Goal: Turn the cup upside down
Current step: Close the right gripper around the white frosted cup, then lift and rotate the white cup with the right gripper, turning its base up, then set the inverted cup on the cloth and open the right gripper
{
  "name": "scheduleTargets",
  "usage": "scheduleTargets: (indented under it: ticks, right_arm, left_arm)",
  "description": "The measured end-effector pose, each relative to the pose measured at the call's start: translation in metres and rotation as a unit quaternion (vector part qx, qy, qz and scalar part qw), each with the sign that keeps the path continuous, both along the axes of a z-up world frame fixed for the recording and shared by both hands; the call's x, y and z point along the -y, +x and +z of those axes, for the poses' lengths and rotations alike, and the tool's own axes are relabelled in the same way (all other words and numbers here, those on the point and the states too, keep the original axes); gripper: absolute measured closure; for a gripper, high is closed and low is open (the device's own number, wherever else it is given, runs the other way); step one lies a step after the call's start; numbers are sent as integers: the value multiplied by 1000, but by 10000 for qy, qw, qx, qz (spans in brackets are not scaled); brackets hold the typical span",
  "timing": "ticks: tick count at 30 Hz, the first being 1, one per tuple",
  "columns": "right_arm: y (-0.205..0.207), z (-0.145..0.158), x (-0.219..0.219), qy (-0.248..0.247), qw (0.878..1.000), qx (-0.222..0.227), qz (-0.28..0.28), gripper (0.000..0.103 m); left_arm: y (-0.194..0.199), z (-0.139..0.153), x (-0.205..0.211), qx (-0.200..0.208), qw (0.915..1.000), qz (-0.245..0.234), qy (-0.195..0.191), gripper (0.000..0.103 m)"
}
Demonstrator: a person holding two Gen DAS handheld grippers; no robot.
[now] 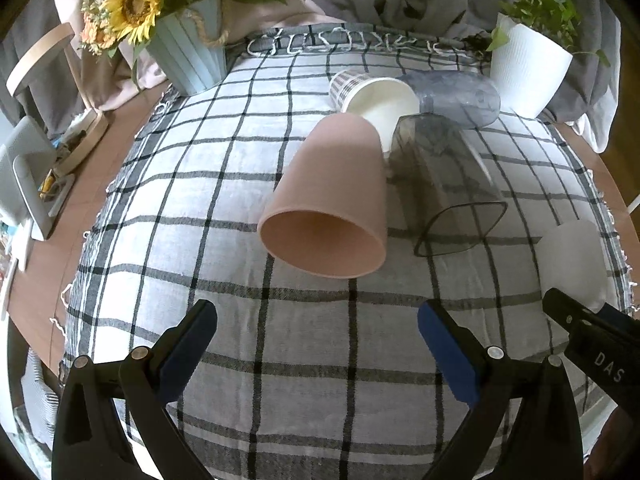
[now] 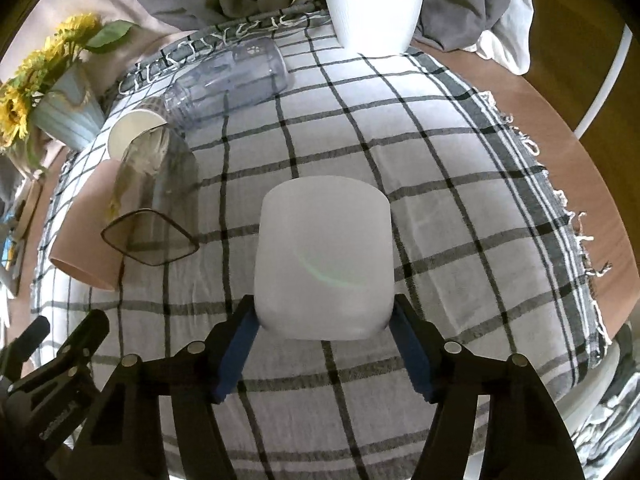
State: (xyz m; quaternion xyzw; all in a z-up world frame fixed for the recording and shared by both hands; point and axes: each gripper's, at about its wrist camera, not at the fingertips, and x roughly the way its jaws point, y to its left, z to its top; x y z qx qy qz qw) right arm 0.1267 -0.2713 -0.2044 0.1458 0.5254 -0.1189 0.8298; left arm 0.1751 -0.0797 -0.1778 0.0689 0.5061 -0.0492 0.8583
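A frosted white cup (image 2: 324, 256) sits between the fingers of my right gripper (image 2: 322, 346), held near its nearer end with the jaws closed against its sides; it also shows at the right edge of the left wrist view (image 1: 572, 260). My left gripper (image 1: 316, 344) is open and empty above the checked cloth, short of a pink cup (image 1: 328, 200) lying on its side with its mouth toward me. A smoky clear cup (image 1: 440, 184), a white paper cup (image 1: 376, 100) and a clear bluish tumbler (image 1: 456, 96) lie on their sides behind it.
A checked cloth (image 1: 280, 380) covers a round wooden table (image 2: 560, 140). A blue vase of sunflowers (image 1: 188, 52) stands back left, a white plant pot (image 1: 524, 68) back right. Grey fabric lies behind. A device stand (image 1: 28, 176) sits at the left edge.
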Motion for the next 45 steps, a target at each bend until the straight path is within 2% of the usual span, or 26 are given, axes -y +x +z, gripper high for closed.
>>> scheduleTargets:
  ticks: [7,17,26,34,39,40,42,45]
  right_arm:
    - [0,10,7,119,9997,-192,79,37]
    - [23,21,22,408,9955,-789,342,37]
    - [54,16,19,344,9927,-922,693,38]
    - [50,16,14,259,9932,-813,792,37]
    - [50,16,15,242,9923,-737,968,37]
    - [50,17,15,286,9922,-673,1009,35]
    - [47,21,16,264,9929,-469,1063,14]
    - [37,34,16,96,9939,-132,1088,12]
  left_arm:
    - [-2,14,6,243,9997,-76,-42,1]
    - [4,31,7,436,9986,70,-284,1]
    - [8,36,6,523,9979,222,-305,1]
    - [5,35,4,510,9978,402,-145,1]
    - [-7,40,5,656,9958,635,-36,1]
    - [-8,41,5,680,9955,665,-34,1]
    - [-16,44,6,744,9944,746,12,1]
    - [-27,48,4,822,9932,825,63,1]
